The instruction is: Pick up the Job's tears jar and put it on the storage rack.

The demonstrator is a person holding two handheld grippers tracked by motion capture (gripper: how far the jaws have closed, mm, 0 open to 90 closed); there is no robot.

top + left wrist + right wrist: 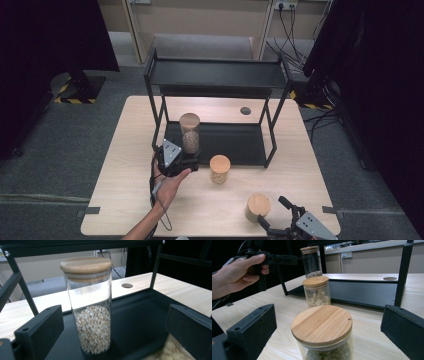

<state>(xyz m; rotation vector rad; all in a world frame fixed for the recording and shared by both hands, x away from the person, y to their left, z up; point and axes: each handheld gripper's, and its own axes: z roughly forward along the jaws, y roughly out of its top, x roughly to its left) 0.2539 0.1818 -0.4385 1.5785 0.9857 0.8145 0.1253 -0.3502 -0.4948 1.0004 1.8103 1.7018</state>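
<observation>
1. Left gripper (176,161) sits at the near-left corner of the black rack (215,75), jaws spread wide, nothing clamped. The left gripper view shows daylight on both sides of the tall jar (89,305).
2. Tall jar stands upright on the rack's lower shelf (140,315), far of the left gripper and dead centre between the jaws, not touching either. Long axis vertical, wooden lid on, grain fills the lower part.
3. Key relation: jar is straight ahead along the jaw line, so as I read it, either a small push forward and close, or a straight pull back, does it.
4. Clearance: the rack's left post (21,285) is close on the left side and the top shelf is just above the lid. Little headroom, so I'd keep moves horizontal.
5. Right gripper (282,220) is at the near-right table edge, jaws also apart, with the short jar (323,332) centred between them, not gripped.
6. Middle jar (219,168) stands on the table (125,150) just near of the rack, right of the left gripper. Room between it and the hand (167,187) looks fine.
</observation>
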